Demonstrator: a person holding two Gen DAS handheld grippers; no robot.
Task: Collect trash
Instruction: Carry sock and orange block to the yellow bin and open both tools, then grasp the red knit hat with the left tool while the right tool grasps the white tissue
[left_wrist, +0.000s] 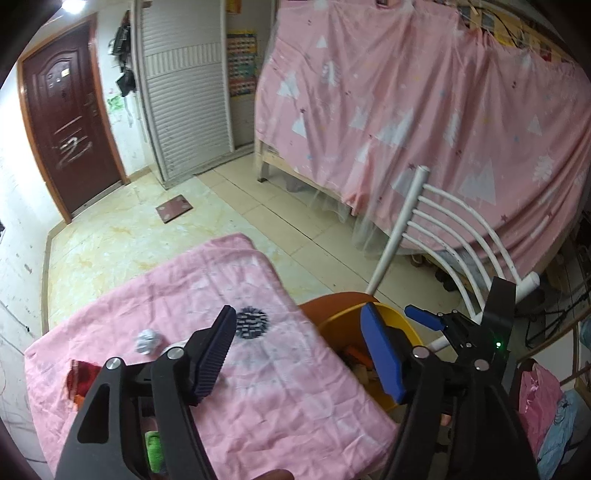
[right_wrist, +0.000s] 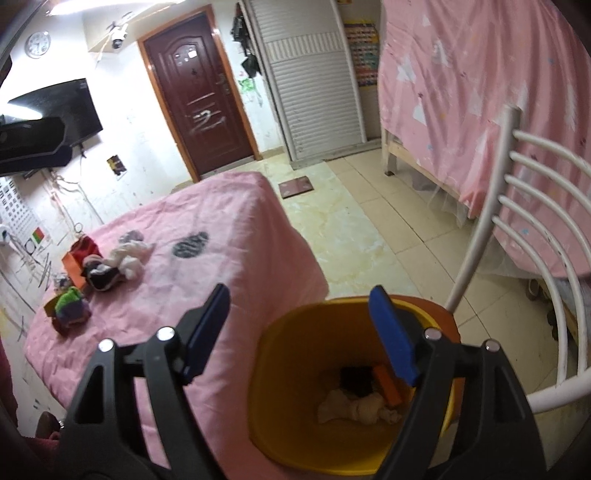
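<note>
pink tablecloth (left_wrist: 258, 387); yellow bin's (right_wrist: 280, 406) contents indistinct.

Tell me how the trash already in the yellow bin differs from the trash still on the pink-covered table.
The trash in the yellow bin is a pale crumpled wad, an orange piece and something black, lying at the bottom. The trash on the table is spread near its far left side: a white wad, a red piece, and a green and purple lump. Both lots include crumpled pale wads.
</note>
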